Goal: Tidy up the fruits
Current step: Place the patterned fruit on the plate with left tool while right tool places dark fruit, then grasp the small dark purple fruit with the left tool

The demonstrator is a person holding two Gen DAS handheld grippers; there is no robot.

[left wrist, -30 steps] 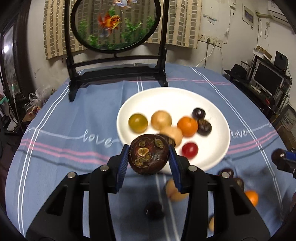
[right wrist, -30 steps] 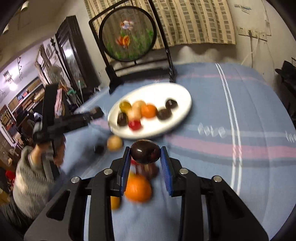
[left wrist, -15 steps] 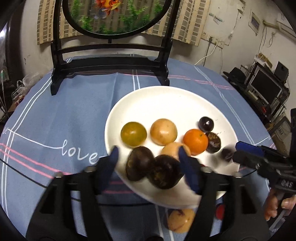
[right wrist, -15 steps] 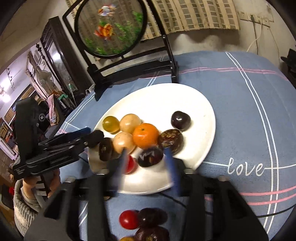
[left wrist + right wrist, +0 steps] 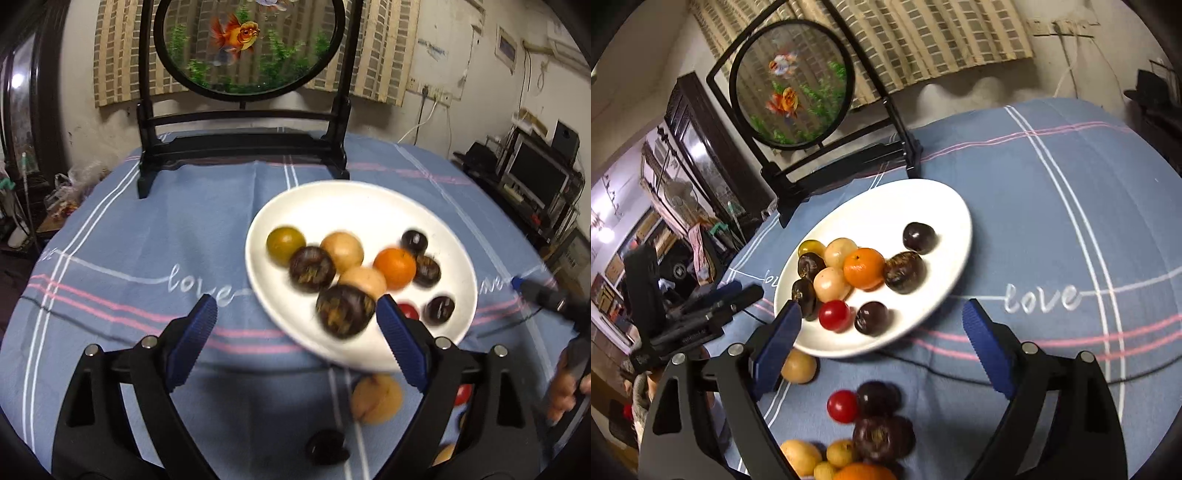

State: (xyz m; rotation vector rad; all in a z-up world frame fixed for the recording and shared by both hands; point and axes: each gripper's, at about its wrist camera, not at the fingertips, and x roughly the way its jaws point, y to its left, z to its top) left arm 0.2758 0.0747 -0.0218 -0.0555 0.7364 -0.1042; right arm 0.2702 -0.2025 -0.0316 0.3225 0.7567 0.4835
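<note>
Both fruits just released: left gripper and right gripper now gape wide and empty, the mangosteen sits on the white plate, loose fruit pile remains on the tablecloth.

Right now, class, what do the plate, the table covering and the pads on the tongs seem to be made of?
Plate: likely glazed ceramic, plain white with a soft sheen.
Tablecloth: woven cloth, matte blue, striped, with "love" lettering and folds.
Pads: probably rubber or plastic, blue with ribbed faces; the look leaves it open.
</note>
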